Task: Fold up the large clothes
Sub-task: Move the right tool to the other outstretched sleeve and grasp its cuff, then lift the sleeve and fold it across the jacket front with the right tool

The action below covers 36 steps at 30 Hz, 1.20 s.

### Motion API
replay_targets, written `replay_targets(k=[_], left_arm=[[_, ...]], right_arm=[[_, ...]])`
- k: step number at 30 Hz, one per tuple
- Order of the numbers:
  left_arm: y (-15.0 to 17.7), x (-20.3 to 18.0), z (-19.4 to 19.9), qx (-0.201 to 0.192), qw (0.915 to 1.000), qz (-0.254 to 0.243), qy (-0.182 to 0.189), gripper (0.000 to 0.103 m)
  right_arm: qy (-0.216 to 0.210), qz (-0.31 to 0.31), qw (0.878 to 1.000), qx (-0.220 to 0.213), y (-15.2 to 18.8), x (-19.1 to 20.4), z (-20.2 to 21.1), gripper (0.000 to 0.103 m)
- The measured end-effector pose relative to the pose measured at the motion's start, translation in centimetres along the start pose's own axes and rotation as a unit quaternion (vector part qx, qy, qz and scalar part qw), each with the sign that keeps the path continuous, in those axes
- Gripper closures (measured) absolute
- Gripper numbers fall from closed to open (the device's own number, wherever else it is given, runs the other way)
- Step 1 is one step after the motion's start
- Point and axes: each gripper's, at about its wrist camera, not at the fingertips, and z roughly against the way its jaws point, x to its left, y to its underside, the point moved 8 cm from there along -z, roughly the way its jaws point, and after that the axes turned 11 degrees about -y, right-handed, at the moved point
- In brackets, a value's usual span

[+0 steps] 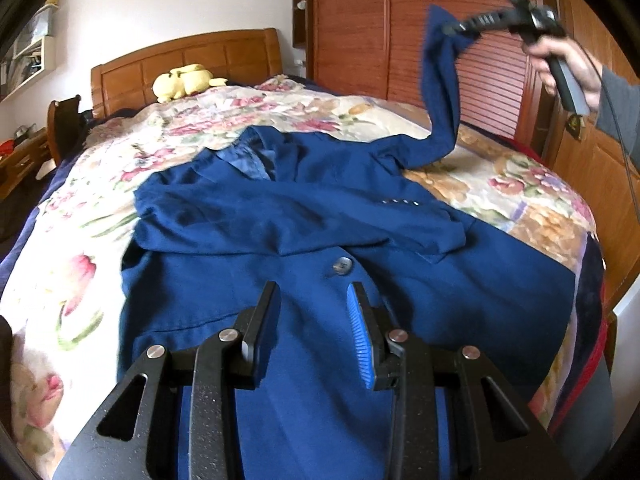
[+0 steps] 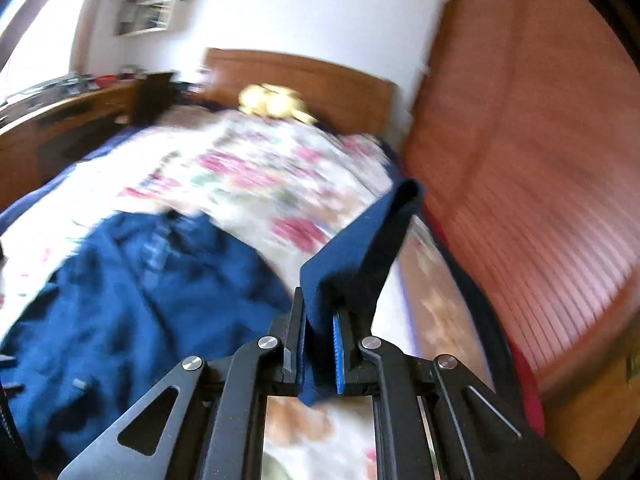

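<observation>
Left-wrist view: blue jacket (image 1: 320,216) lies spread face-up on the bed (image 1: 80,248), over a floral quilt (image 1: 132,152). Collar twd 12 o'clock, hem twd 6 o'clock under the camera. Near sleeve folded across the chest, cuff w/ small buttons (image 1: 400,201) at approx. 3 o'clock of the jacket's centre. One large front button (image 1: 342,265) sits just beyond the left gripper (image 1: 314,292). Its jaws stand partly spread, nothing between them; they hover over the lower front panel, apart from the cloth as far as can be told.

At 1–2 o'clock the right gripper (image 1: 454,29), held by a hand (image 1: 560,60) in a grey sleeve (image 1: 620,108), has the far sleeve (image 1: 440,88) lifted well above the bed; the fabric hangs in a strip down to the jacket's shoulder.

Right-wrist view (motion-blurred): jaws of the right gripper (image 2: 318,304) pressed together, pinching the sleeve end (image 2: 360,240); the jacket body (image 2: 140,280) lies at 9 o'clock.

Bkgd: wooden headboard (image 1: 188,60) w/ yellow plush toy (image 1: 182,80) at 11 o'clock; wooden wardrobe (image 1: 380,20) w/ slatted door at 1 o'clock.
</observation>
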Motion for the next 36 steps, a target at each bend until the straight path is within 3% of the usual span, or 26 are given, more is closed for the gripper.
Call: replay_targets(k=[7, 10, 15, 19, 21, 24, 25, 26, 28, 36], left_arm=[[-0.7, 2.9, 1.8, -0.023, 0.9993, 0.027, -0.009, 0.067], [-0.8, 3.8, 2.3, -0.029, 0.9990, 0.031, -0.014, 0.067], [-0.5, 4.8, 2.5, -0.030, 0.9987, 0.037, -0.020, 0.067], [-0.6, 5.1, 2.4, -0.030, 0.9984, 0.042, -0.022, 0.067], [-0.6, 5.0, 2.3, -0.030, 0.9984, 0.042, -0.021, 0.067], [-0.6, 4.8, 2.1, -0.028, 0.9985, 0.041, -0.023, 0.067], [-0.5, 4.8, 2.1, -0.027, 0.9986, 0.040, -0.023, 0.067], [-0.5, 4.8, 2.0, -0.026, 0.9986, 0.040, -0.023, 0.067], [-0.4, 4.8, 1.9, -0.025, 0.9986, 0.040, -0.024, 0.067], [-0.2, 4.5, 1.2, -0.015, 0.9989, 0.037, -0.026, 0.067]], right_arm=[[-0.090, 0.062, 0.993, -0.041, -5.1, 14.0, 1.2, 0.093], [-0.123, 0.079, 0.989, -0.038, -5.1, 18.7, 1.3, 0.092], [-0.143, 0.081, 0.986, -0.012, -3.3, 22.1, 0.6, 0.092], [-0.153, 0.068, 0.986, 0.011, -2.3, 22.4, 0.1, 0.092], [-0.161, 0.060, 0.985, 0.024, -2.7, 21.6, -1.4, 0.086], [-0.172, 0.058, 0.983, 0.035, -3.2, 20.6, -1.3, 0.067], [-0.173, 0.055, 0.983, 0.034, -3.4, 19.0, -1.7, 0.053], [-0.176, 0.052, 0.983, 0.034, -3.5, 18.5, -1.5, 0.046], [-0.178, 0.045, 0.982, 0.034, -3.0, 17.9, -1.2, 0.040], [-0.159, 0.000, 0.984, 0.075, 4.8, 15.3, -2.7, 0.038]])
